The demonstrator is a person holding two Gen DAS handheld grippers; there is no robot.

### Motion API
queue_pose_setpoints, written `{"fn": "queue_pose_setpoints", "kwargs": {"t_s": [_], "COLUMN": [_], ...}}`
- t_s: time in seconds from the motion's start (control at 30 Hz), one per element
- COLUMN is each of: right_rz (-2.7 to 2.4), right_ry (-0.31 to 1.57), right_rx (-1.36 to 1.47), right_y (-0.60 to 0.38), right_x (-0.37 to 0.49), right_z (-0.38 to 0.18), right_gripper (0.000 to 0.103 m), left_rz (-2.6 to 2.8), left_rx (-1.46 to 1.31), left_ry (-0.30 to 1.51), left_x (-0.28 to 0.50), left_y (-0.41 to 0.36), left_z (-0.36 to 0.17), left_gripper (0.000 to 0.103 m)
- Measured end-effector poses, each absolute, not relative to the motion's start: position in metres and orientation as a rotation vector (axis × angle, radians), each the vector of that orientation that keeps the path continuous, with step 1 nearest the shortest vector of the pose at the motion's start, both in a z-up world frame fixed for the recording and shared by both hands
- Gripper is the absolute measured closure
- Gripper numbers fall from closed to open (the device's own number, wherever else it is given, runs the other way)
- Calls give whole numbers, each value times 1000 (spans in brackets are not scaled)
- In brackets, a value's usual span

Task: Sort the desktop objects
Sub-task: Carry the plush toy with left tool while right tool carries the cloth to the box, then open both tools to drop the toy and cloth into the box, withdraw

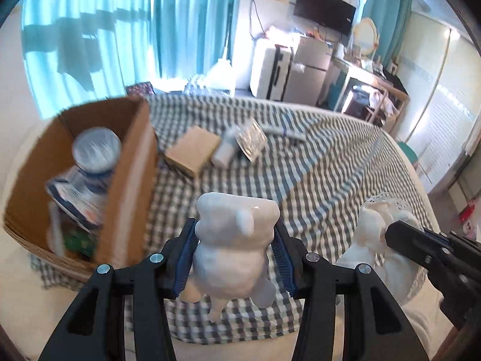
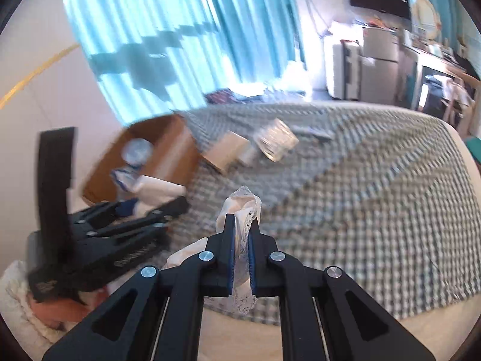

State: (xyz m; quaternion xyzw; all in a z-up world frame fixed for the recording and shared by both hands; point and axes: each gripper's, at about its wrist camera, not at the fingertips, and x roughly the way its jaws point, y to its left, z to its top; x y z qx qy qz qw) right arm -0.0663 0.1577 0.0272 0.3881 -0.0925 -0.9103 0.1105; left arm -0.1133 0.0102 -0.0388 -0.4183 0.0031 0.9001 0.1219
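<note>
My left gripper point(image 1: 236, 237) is shut on a white bear-shaped figurine point(image 1: 231, 255) and holds it above the checked cloth, just right of an open cardboard box point(image 1: 132, 186). The box holds a clear jar with a pale lid point(image 1: 96, 150) and other small items. My right gripper point(image 2: 240, 234) is shut on a white lace-edged cloth point(image 2: 242, 207) and holds it above the cloth near the front edge. The right gripper also shows in the left wrist view point(image 1: 399, 237), to the right of the figurine. The left gripper shows in the right wrist view point(image 2: 135, 222), at the left next to the box point(image 2: 168, 150).
On the checked tablecloth point(image 1: 330, 180) beyond the box lie a small brown carton point(image 1: 192, 150), a white bottle point(image 1: 224, 150), a clear plastic pack point(image 1: 251, 141) and a grey flat item point(image 1: 285, 131). Curtains, a fridge and a desk stand behind.
</note>
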Motion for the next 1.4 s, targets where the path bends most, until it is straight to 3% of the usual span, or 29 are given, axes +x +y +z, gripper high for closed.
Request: {"fn": "queue_pose_setpoints", "kwargs": {"t_s": [0.33, 0.7, 0.73, 0.77, 0.8, 0.83, 0.87, 1.07, 1.4], "right_rz": [-2587, -2374, -2377, -2371, -2358, -2364, -2405, -2489, -2705], "right_ry": [-155, -82, -82, -85, -93, -98, -100, -169, -298], "right_rx": [992, 1014, 1019, 1029, 1044, 1049, 1035, 926, 975], "right_y": [63, -66, -74, -76, -80, -82, -79, -49, 83], "right_x": [-114, -196, -204, -209, -216, -218, -219, -208, -163], "right_z": [86, 79, 78, 75, 75, 76, 80, 96, 72], "right_gripper": [96, 95, 92, 87, 70, 49, 42, 33, 29], "left_rz": [2834, 2948, 2943, 2923, 2905, 2887, 2886, 2890, 2853], "left_rx": [-1161, -1342, -1349, -1373, -1391, -1408, -1406, -1386, -1293], "left_ry": [-84, -186, -191, -195, -202, -214, -219, -214, -137], "left_x": [-146, -184, -185, -189, -188, -189, -188, -176, -145], "left_y": [-90, -200, -204, -208, -211, -213, -213, -207, -144], "left_z": [14, -24, -28, -32, -36, -38, -39, -37, -18], "left_gripper": [54, 53, 52, 44, 26, 17, 9, 5, 1]}}
